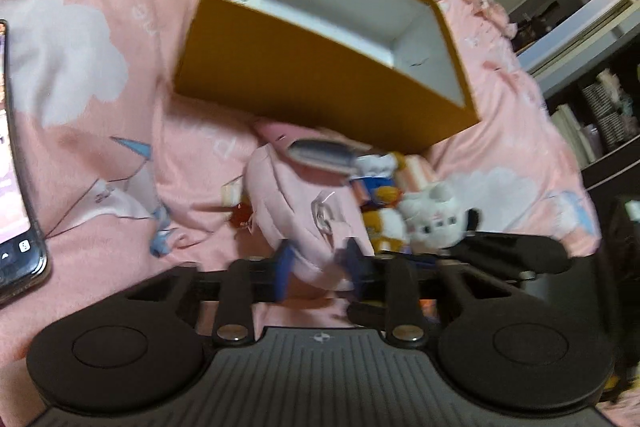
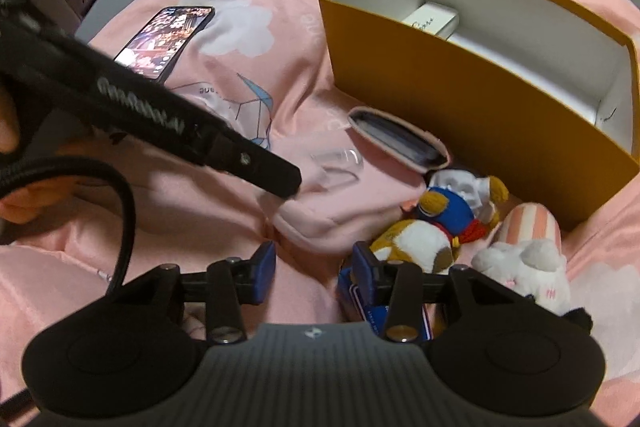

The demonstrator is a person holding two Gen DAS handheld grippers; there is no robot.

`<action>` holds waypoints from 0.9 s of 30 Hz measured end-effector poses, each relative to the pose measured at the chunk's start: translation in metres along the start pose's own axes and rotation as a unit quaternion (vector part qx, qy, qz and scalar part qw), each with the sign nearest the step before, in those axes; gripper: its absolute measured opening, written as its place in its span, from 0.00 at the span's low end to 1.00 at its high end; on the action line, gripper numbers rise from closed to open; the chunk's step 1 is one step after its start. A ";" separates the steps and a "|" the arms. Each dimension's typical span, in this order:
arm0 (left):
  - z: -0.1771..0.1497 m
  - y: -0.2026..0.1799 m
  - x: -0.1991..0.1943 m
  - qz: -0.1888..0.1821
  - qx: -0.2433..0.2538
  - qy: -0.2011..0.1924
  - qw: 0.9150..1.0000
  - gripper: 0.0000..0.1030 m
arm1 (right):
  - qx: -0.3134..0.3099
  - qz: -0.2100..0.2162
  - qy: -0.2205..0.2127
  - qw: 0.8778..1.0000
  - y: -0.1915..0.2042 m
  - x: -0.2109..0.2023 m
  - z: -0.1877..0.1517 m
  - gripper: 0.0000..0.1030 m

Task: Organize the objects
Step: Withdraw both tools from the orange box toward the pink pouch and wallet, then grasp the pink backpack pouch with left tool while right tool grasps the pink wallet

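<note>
Left claw (image 1: 318, 267): pressed onto pink pouch (image 1: 296, 211), on the bed just in front of the orange box (image 1: 320, 83). Right claw (image 2: 314, 267): spread, empty, beside plush toys (image 2: 448, 223). Advice: lift pouch clear of box wall; keep its open end up.

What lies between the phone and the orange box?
Only pink bedding lies between the phone and the orange box, in the right wrist view.
</note>
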State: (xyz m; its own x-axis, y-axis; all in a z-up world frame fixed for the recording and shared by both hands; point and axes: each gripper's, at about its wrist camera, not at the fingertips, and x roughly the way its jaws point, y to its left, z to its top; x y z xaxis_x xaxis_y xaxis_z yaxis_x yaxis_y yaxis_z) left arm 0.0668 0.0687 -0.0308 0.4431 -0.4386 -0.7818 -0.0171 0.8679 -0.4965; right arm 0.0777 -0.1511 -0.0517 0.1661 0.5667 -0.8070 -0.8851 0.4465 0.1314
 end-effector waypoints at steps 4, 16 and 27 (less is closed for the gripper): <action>0.006 -0.007 -0.002 0.012 0.012 -0.013 1.000 0.18 | -0.006 -0.006 -0.009 1.000 0.000 0.005 0.003 0.44; 0.006 -0.021 -0.026 0.028 0.074 -0.052 0.996 0.28 | -0.002 -0.029 -0.045 0.999 -0.003 -0.001 0.013 0.21; -0.003 -0.031 -0.042 0.068 0.180 -0.051 0.980 0.65 | 0.121 0.080 -0.067 0.987 -0.035 -0.030 0.041 0.15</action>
State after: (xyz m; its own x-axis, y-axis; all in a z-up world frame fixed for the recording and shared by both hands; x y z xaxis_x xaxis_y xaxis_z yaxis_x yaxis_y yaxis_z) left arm 0.0461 0.0592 0.0163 0.5459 -0.3039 -0.7808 0.2269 0.9507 -0.2114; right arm 0.1217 -0.1558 -0.0089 0.1040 0.7227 -0.6833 -0.7781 0.4870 0.3967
